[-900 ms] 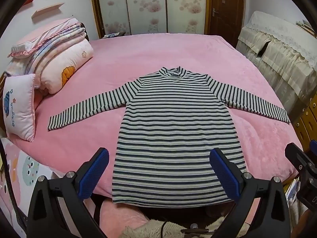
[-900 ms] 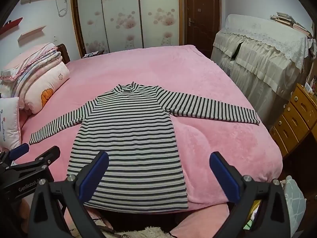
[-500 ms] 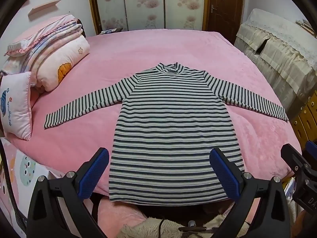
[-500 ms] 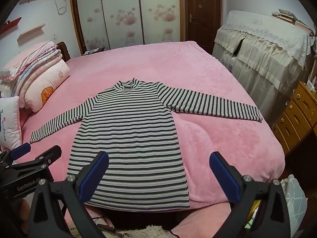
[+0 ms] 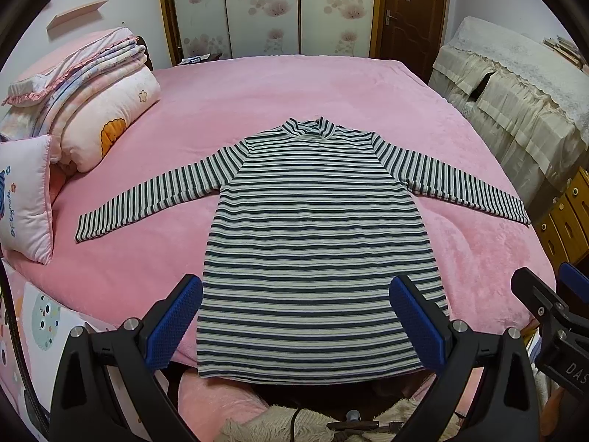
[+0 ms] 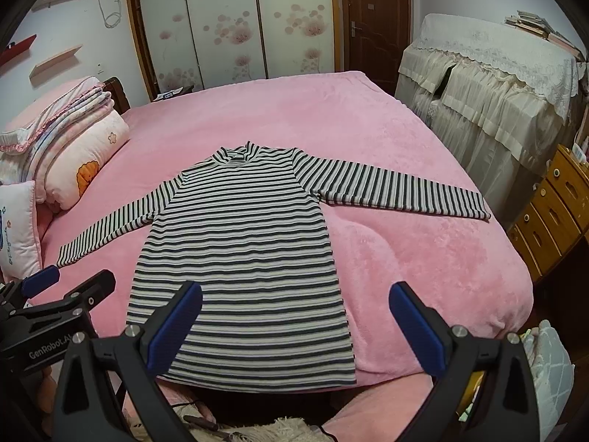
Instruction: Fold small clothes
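Observation:
A long-sleeved striped top (image 5: 316, 243) (image 6: 243, 258) lies flat on the pink bed (image 5: 257, 103) (image 6: 405, 250), collar at the far end, both sleeves spread out sideways, hem at the near edge. My left gripper (image 5: 296, 305) hangs open above the hem, with nothing between its blue pads (image 5: 173, 320). My right gripper (image 6: 296, 313) is also open and empty, over the hem's right part. Each gripper shows at the edge of the other's view.
Folded quilts (image 5: 92, 103) and a small pillow (image 5: 25, 199) are stacked at the bed's left side. A cloth-covered cabinet (image 6: 489, 84) and wooden drawers (image 6: 552, 213) stand to the right. Wardrobe doors (image 5: 272, 11) and a brown door (image 6: 375, 18) are behind.
Both grippers have drifted a little forward over the bed, so the top sits slightly lower and nearer in both views. The jaws stayed wide apart.

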A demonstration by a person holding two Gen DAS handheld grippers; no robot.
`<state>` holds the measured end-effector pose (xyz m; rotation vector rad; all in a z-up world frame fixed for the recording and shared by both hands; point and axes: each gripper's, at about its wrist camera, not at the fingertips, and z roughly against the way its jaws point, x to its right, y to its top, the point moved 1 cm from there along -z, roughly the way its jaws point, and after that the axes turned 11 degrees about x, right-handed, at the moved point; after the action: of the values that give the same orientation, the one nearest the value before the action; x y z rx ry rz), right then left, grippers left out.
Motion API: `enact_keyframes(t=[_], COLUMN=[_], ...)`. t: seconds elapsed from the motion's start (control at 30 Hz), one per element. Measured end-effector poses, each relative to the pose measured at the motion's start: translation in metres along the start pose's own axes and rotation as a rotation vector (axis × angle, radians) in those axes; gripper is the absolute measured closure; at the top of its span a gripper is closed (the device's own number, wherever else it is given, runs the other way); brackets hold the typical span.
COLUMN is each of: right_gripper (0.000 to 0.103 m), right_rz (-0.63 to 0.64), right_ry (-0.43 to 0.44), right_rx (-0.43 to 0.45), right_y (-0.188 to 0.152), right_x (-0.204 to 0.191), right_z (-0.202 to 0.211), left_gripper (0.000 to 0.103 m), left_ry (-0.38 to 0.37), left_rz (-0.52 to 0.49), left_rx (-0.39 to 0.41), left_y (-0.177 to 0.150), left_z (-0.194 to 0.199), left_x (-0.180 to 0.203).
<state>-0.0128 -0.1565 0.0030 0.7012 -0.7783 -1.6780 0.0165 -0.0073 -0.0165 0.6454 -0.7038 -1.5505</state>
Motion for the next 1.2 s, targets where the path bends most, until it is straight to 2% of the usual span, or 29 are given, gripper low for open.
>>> enact_keyframes(t=[1.2], right_gripper=[0.001], right_rz=[-0.008], right_ry=[0.001], right_rx=[-0.016], right_y=[-0.0038], right_x=[-0.0014], right_z=[0.0014], left_gripper=[0.002], left_ry=[-0.009], left_rz=[0.015], left_rx=[-0.018], left_y=[-0.0050], left_z=[-0.0006], left_x=[-0.0010])
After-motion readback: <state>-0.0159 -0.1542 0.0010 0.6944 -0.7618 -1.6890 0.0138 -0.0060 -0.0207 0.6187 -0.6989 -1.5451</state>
